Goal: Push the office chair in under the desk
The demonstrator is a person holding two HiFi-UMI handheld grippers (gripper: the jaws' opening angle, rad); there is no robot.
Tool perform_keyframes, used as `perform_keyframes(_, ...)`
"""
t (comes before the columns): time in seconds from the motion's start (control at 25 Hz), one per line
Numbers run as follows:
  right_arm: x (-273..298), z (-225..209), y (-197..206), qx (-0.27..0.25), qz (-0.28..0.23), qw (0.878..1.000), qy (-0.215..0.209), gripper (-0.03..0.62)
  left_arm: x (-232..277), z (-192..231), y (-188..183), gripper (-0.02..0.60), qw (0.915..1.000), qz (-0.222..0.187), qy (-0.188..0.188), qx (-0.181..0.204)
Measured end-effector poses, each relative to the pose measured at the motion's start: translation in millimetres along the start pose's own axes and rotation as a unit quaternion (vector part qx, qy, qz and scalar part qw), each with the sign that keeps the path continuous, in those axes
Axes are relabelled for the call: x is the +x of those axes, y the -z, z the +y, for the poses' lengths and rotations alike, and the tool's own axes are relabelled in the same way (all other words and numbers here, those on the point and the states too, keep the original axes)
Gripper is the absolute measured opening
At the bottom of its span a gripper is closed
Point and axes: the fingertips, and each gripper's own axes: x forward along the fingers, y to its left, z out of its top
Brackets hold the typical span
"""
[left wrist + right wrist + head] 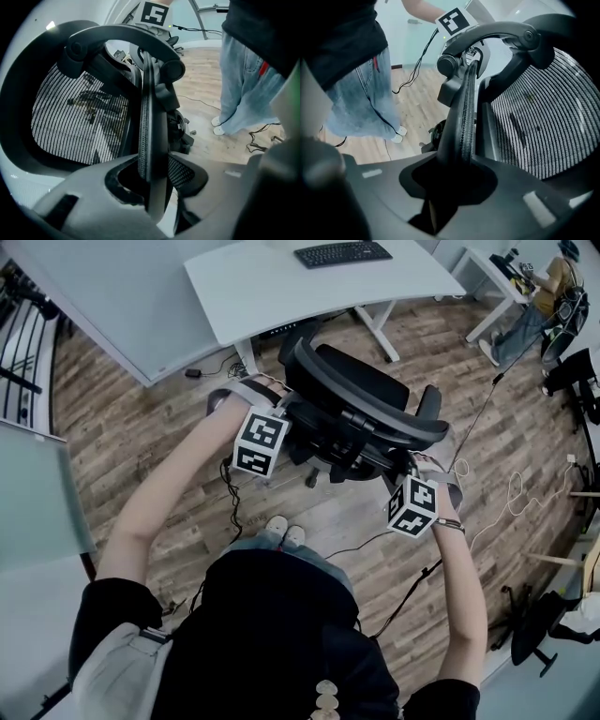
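Note:
The black mesh office chair [361,395] stands on the wood floor in front of the white desk [281,287], its seat facing the desk and its backrest towards me. My left gripper [289,416] is at the backrest's left edge and my right gripper [414,461] at its right edge. In the left gripper view the backrest frame [152,108] runs upright between the jaws of the left gripper [152,187]. In the right gripper view the backrest edge [461,117] sits in the same way inside the right gripper [454,183]. Both grippers are shut on it.
A black keyboard [342,253] lies on the desk. The desk's white legs [380,329] stand on either side of the chair. Cables [511,493] trail over the floor at right. Another desk with a seated person [534,306] and a dark chair [572,371] are at far right. My shoes [283,531] are behind the chair.

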Motion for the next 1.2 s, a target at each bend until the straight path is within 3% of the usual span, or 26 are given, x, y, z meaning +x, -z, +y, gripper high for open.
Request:
perform_keyframes(0.6,4.1,-13.7,12.3,-0.005,-0.003,1.0,-0.006,0.1,8.3,8.9,-3.1,0.14,0.9997,0.014,0.018,-0.012)
perform_keyframes(0.84,9.6,-55.8,15.0,-0.011,-0.007,1.0,-0.009,0.1,16.1,45.0,10.2,0.138,0.9993,0.021,0.027,-0.018)
perform_keyframes(1.0,20.7,-51.9,18.7,-0.028,-0.014,0.999,-0.009,0.101,22.4,33.7,9.8,0.137,0.9991,0.028,0.018,-0.027)
perform_keyframes(1.2,36.2,-99.4,22.6,-0.036,-0.021,0.999,-0.017,0.103,37.8,71.3,28.0,0.137,0.9983,0.038,0.018,-0.039)
